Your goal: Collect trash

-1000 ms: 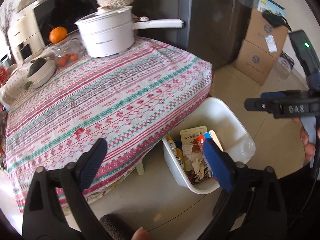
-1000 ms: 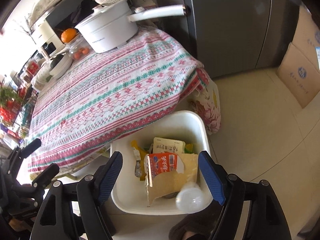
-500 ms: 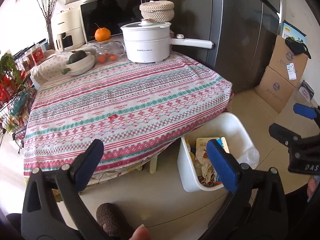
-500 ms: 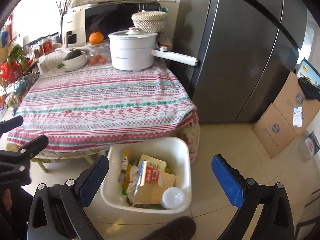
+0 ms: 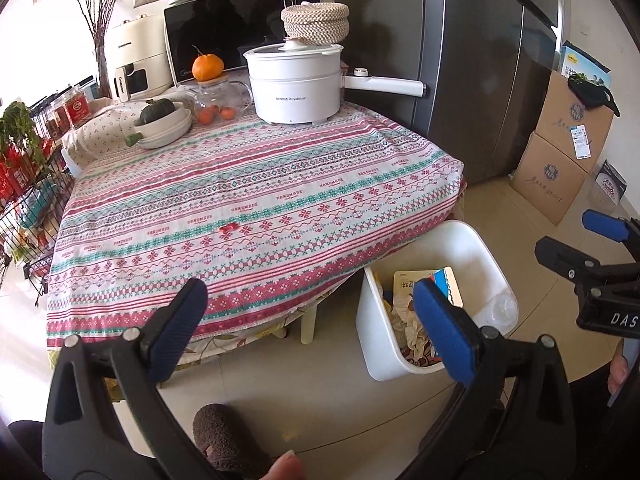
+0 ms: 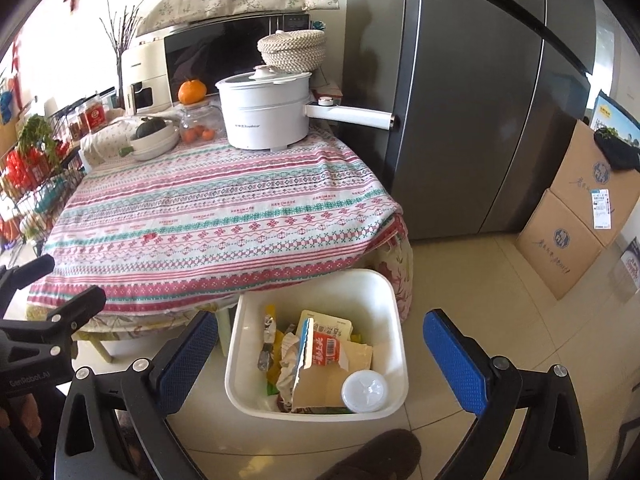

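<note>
Left gripper [image 5: 310, 322] up close — two matte black moulded arms, each tipped with a blue textured pad, silver screw heads dotting the joints. Right gripper [image 6: 320, 354] is built the same: black angular frame, bright blue ridged pads, round silver bolts on the knuckles. From the left camera, the right tool's side carries white lettering reading "DAS", cut off at the frame edge. From the right camera, the left tool's black body shows pale "GenRobot.AI" text. Bare skin peeks in — a fingertip [image 5: 285, 468] with a pale nail at the bottom edge, more fingers at the far right. A fuzzy dark brown slipper [image 5: 224, 436] covers the foot below
</note>
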Demonstrator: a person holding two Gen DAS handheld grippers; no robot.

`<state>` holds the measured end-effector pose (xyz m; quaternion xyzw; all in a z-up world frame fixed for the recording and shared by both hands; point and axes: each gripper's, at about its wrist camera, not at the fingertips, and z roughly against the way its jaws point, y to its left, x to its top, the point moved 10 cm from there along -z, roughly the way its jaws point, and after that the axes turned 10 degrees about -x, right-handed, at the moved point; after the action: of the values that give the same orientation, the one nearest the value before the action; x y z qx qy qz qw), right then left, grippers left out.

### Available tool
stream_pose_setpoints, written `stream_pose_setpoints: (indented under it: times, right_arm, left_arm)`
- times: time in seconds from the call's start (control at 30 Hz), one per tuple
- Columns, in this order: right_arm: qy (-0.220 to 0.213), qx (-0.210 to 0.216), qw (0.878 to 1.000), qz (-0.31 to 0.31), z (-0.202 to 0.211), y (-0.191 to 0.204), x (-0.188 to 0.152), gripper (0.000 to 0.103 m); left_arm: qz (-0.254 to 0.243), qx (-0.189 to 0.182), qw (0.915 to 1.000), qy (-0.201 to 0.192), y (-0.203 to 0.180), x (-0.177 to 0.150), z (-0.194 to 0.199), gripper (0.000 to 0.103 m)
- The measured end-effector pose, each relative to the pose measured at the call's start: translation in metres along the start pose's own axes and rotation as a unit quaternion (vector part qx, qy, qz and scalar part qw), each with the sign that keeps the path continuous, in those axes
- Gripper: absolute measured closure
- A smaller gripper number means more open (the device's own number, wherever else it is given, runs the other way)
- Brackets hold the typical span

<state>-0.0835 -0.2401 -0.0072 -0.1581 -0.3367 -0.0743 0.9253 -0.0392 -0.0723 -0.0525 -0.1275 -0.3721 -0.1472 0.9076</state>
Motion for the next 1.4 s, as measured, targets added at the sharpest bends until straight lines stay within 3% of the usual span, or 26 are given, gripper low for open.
stream_pose_setpoints:
  times: [1.4]
  right_arm:
    - [-0.02, -0.005, 1.0, 0.004, 0.0004, 0.004, 0.0056, 0.0]
  left_arm:
    - [0.001, -0.007, 0.9999, -0.007, -0.0023, -0.0002, 0.0015, 0.001]
